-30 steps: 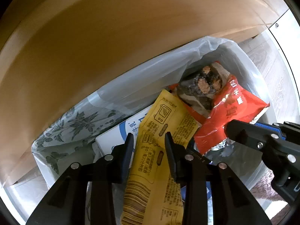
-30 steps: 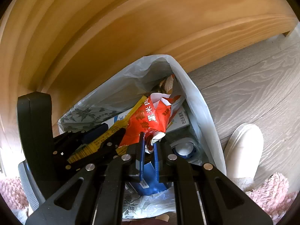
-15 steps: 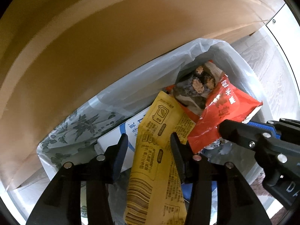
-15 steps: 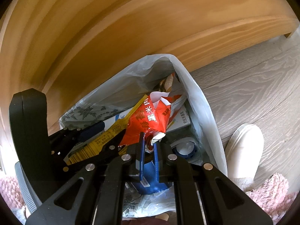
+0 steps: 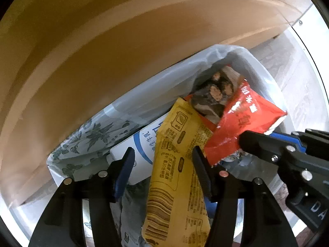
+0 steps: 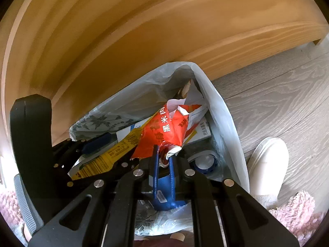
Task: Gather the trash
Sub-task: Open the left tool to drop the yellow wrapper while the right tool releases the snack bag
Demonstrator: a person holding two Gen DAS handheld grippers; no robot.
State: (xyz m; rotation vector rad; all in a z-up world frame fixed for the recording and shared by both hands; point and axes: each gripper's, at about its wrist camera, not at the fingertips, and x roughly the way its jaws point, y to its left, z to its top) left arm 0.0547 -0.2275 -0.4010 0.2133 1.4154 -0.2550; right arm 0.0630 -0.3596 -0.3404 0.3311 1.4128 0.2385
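Trash: several pieces lie packed in a bin lined with a pale plastic bag [image 5: 156,105], which stands on a grey wood-grain floor [image 6: 273,103] against a light wooden furniture panel [image 5: 123,41].

Yellow wrapper [image 5: 176,164]: long, printed with a barcode, lying lengthwise between the fingers of the left gripper [image 5: 164,160]. Its jaws are opening; neither pad presses on the wrapper, and a gap shows on the left-hand side. The left gripper points straight down into the bag.

Red wrapper [image 6: 164,135]: crumpled, white characters on it. Its lower torn edge sits pinched between the blue fingertips of the right gripper [image 6: 163,160], whose jaws stand nearly closed on it. The right gripper tilts steeply downward, entering from the right of the left gripper's fingers, its fingers close by the right one.

White carton [image 5: 141,150]: blue print, lying under the yellow wrapper, just beyond the left gripper's left finger [image 5: 123,170].

Dark snack packet [image 5: 213,94]: brown and black, beyond the red wrapper, at the far end of the bag.

Blue-rimmed round lid [image 6: 205,162]: just right of the right gripper's fingers, low in the bag.

Floral-patterned wrapping [image 5: 90,140]: at the bag's left edge, beyond the left finger.

White shoe [image 6: 267,164]: on the floor, right of the bag, beside a pink fluffy rug [image 6: 296,214].
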